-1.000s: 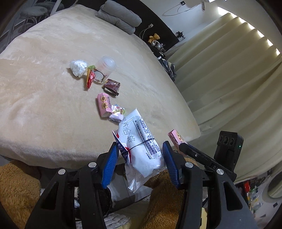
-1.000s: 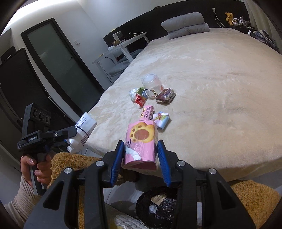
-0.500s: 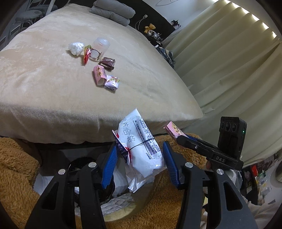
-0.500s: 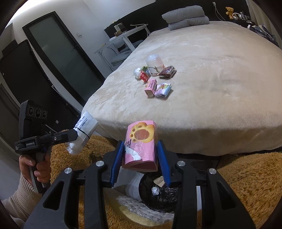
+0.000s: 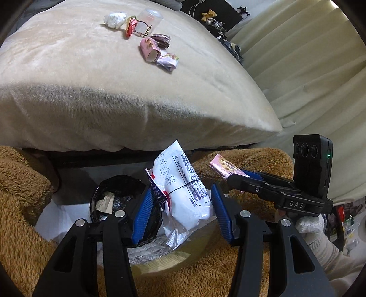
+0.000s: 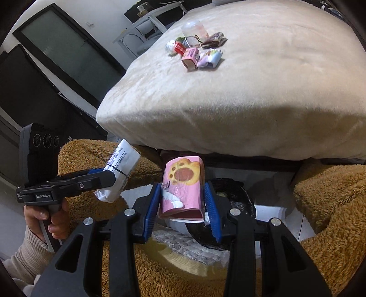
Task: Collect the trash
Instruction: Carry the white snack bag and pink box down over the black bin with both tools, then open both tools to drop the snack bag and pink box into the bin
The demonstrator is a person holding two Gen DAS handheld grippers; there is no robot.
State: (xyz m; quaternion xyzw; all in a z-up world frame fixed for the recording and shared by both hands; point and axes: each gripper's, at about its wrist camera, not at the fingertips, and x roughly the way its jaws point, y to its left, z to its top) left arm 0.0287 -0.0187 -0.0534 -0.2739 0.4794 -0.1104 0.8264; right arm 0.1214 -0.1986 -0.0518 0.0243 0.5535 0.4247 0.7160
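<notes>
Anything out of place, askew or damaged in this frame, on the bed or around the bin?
Litter sits on the bed: a tipped clear cup, crumpled tissue, an open-ended pink carton and wrappers. Nothing looks spilled around the black-lined bin.

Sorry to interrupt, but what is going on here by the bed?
A person is clearing trash off the bed. The left gripper holds a white packet, the right gripper a pink box, both near the black bin. More wrappers lie on the bed.
</notes>
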